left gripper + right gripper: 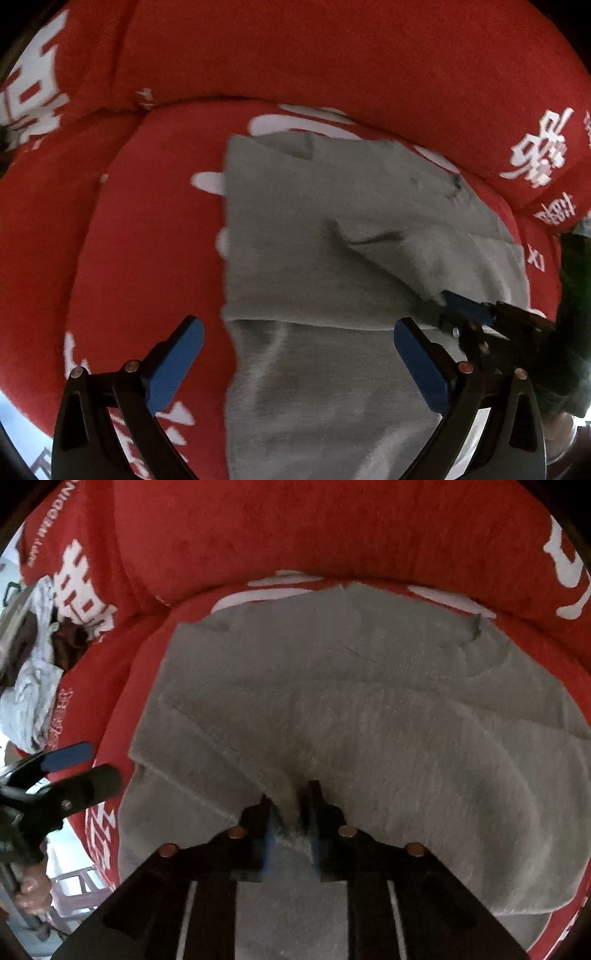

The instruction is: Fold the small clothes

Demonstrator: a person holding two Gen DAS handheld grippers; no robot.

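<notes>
Grey garment (314, 229) lies partly folded on red cushion (147, 221), straight fold edge crossing its middle. Left tool (299, 354) spread wide above garment, holding nothing. Right tool (291, 812) nearly closed, pinching raised fold at garment's near edge. Bare cushion left of garment.

The garment (325, 229) is plain mid grey all over, with a faint heathered look and no print; its folded layers show the same grey, a little darker along the creases. The cushion (147, 229) under it is bright red, printed with large white characters and smaller white lettering, and the raised red bolster (295, 528) behind carries the same white characters. The left claw (299, 365) is black with blue pads and small copper-coloured rivets. The right claw (291, 812) is black too, blue showing on its pads. At the left edge of the right wrist view lies a heap of white and dark brown cloth (33, 672).
</notes>
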